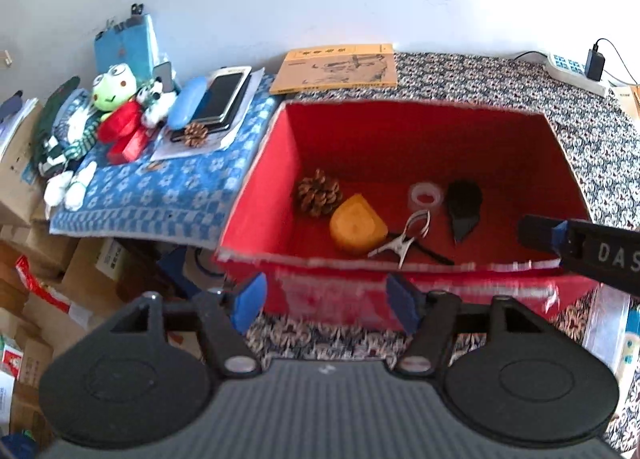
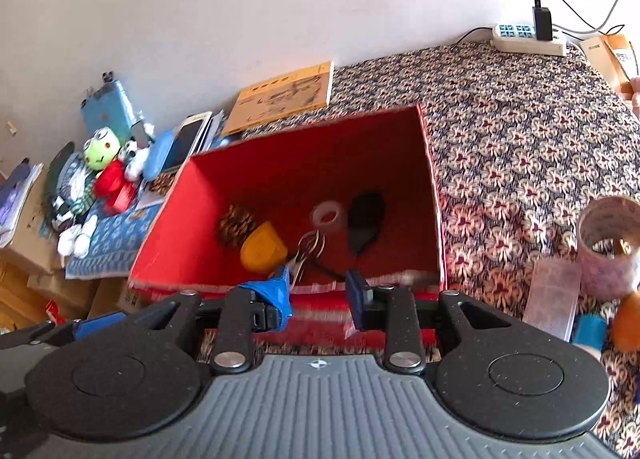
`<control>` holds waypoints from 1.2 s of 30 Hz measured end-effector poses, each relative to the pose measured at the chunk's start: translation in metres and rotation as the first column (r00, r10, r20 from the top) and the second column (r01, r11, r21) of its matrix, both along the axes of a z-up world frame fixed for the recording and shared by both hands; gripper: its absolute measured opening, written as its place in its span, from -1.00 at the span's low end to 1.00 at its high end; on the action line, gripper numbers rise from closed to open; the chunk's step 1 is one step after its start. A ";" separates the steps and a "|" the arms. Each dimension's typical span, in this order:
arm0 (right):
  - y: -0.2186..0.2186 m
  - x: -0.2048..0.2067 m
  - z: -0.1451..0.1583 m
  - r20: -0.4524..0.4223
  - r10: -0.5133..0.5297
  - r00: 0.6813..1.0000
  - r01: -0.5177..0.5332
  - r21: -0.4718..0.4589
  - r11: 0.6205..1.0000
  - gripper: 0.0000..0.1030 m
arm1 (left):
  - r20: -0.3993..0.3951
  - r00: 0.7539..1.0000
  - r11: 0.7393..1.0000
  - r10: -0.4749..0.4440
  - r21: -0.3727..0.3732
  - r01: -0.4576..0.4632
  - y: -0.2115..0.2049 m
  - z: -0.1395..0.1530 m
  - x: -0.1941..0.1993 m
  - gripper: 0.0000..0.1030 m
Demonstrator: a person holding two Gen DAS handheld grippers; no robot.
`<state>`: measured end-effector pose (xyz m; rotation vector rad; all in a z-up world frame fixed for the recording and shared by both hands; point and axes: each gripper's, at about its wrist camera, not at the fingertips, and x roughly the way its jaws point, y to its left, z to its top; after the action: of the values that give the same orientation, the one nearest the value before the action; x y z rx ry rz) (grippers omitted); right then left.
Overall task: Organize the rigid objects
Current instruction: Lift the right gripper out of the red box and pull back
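Observation:
An open red box (image 1: 264,187) stands on the patterned table cover. Inside lie a pine cone (image 1: 318,193), a yellow block (image 1: 357,225), a metal clip (image 1: 404,237), a small clear tape roll (image 1: 425,195) and a black object (image 1: 463,205). My left gripper (image 1: 327,305) hangs open in front of the box's near wall, with nothing between its fingers. The right wrist view shows the same box (image 2: 192,219), pine cone (image 2: 236,225), yellow block (image 2: 263,247), clip (image 2: 306,255) and tape roll (image 2: 329,215). My right gripper (image 2: 317,295) is open and empty at the near rim.
Left of the box, a blue cloth (image 1: 160,195) carries a frog plush (image 1: 110,93), a phone (image 1: 222,97) and a second pine cone (image 1: 195,135). A yellow booklet (image 1: 336,69) lies behind. At right stand a large tape roll (image 2: 610,243) and a clear plastic case (image 2: 554,299).

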<state>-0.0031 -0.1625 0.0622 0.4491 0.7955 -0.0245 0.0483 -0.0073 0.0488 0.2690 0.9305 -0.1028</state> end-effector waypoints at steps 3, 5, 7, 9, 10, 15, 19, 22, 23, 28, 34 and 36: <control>0.005 -0.012 -0.004 -0.008 0.018 1.000 -0.018 -0.009 1.000 -0.74 | -0.013 1.000 1.000 0.017 0.010 -0.016 0.004 -0.003 -0.014 0.35; 0.008 -0.019 -0.007 -0.019 0.034 0.999 -0.034 0.000 0.999 -0.74 | -0.023 0.999 0.999 0.026 0.019 -0.025 0.006 -0.005 -0.024 0.35; 0.012 -0.025 -0.010 -0.038 0.053 0.998 -0.053 0.009 0.999 -0.74 | -0.032 0.999 0.999 0.034 0.026 -0.033 0.009 -0.008 -0.032 0.35; 0.016 -0.032 -0.013 -0.055 0.063 0.997 -0.062 0.012 0.998 -0.74 | -0.047 0.998 0.999 0.042 0.035 -0.041 0.011 -0.011 -0.040 0.36; 0.018 -0.034 -0.013 -0.063 0.066 0.996 -0.065 0.016 0.998 -0.74 | -0.057 0.997 0.998 0.046 0.039 -0.044 0.012 -0.013 -0.044 0.36; 0.023 -0.049 -0.018 -0.092 0.078 0.993 -0.075 0.039 0.996 -0.74 | -0.111 0.992 0.997 0.058 0.049 -0.053 0.019 -0.022 -0.058 0.37; 0.025 -0.058 -0.023 -0.119 0.081 0.990 -0.074 0.063 0.995 -0.73 | -0.142 0.988 0.997 0.061 0.057 -0.053 0.021 -0.029 -0.069 0.37; 0.026 -0.060 -0.025 -0.131 0.085 0.988 -0.076 0.072 0.995 -0.73 | -0.167 0.984 0.997 0.058 0.050 -0.050 0.023 -0.033 -0.077 0.37; 0.026 -0.062 -0.025 -0.133 0.084 0.988 -0.074 0.076 0.994 -0.73 | -0.176 0.983 0.998 0.056 0.049 -0.048 0.023 -0.034 -0.078 0.37; 0.024 -0.059 -0.019 -0.147 0.086 0.985 -0.071 0.101 0.992 -0.73 | -0.196 0.980 0.998 0.040 0.045 -0.032 0.022 -0.034 -0.080 0.37; 0.019 -0.046 -0.001 -0.121 0.104 0.987 -0.090 0.116 0.989 -0.72 | -0.181 0.983 0.999 0.020 0.029 -0.015 0.022 -0.020 -0.069 0.39; 0.019 -0.041 0.006 -0.100 0.102 0.990 -0.091 0.105 0.990 -0.72 | -0.168 0.986 1.000 0.010 0.025 -0.006 0.020 -0.013 -0.063 0.40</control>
<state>-0.0438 -0.1437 0.0683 0.5068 0.9242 0.0826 -0.0143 0.0128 0.0355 0.2820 1.1008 -0.1078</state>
